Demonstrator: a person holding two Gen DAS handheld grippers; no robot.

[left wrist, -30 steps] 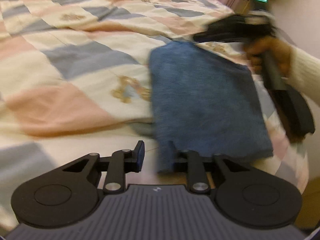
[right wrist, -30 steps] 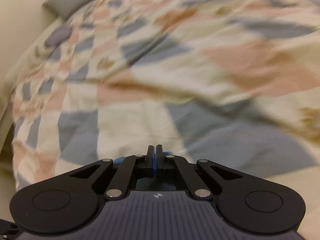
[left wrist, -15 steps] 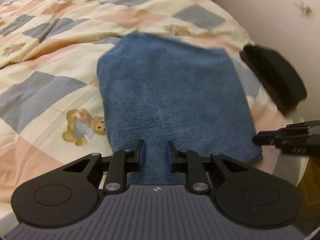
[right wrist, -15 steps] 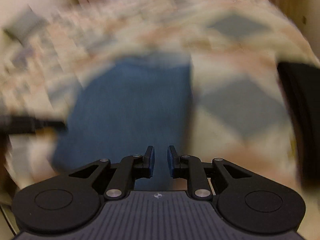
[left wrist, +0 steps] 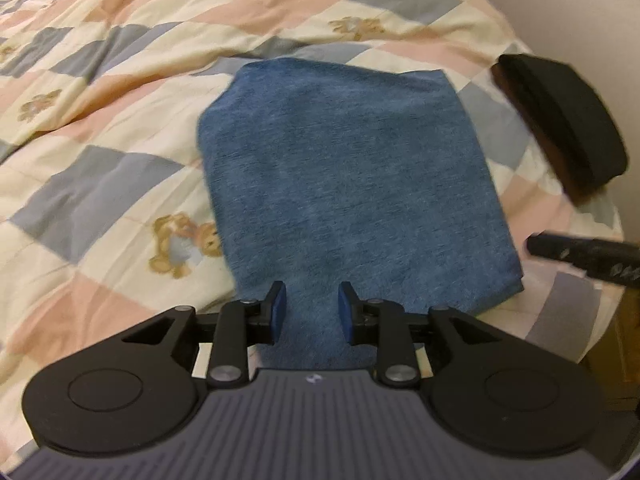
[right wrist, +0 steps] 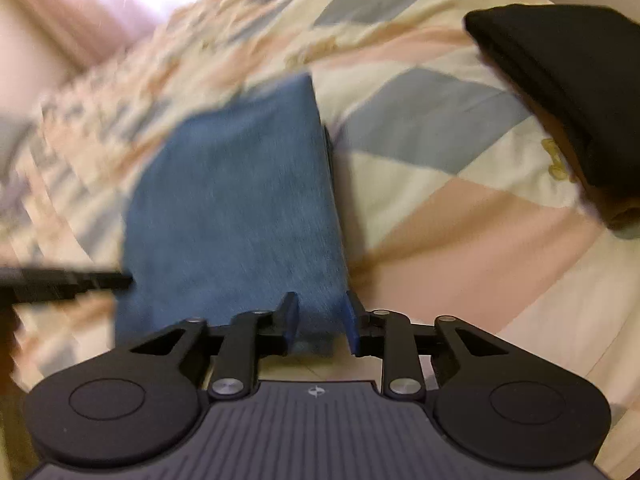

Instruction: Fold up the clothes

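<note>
Two grippers hang over one folded blue cloth [left wrist: 348,184] lying flat on the quilt [left wrist: 100,92] near the bed's edge, a dark folded garment [left wrist: 560,120] well apart to its side; from the left wrist, the left gripper [left wrist: 311,312] tilts steeply down at the near hem, jaws opening, pads clear of the fabric. From the right wrist, blurred, the right gripper [right wrist: 320,326] leans over the near right corner, jaws opening around nothing held. Soft, light and limp, the cloth should pinch best at those near corners.
</note>
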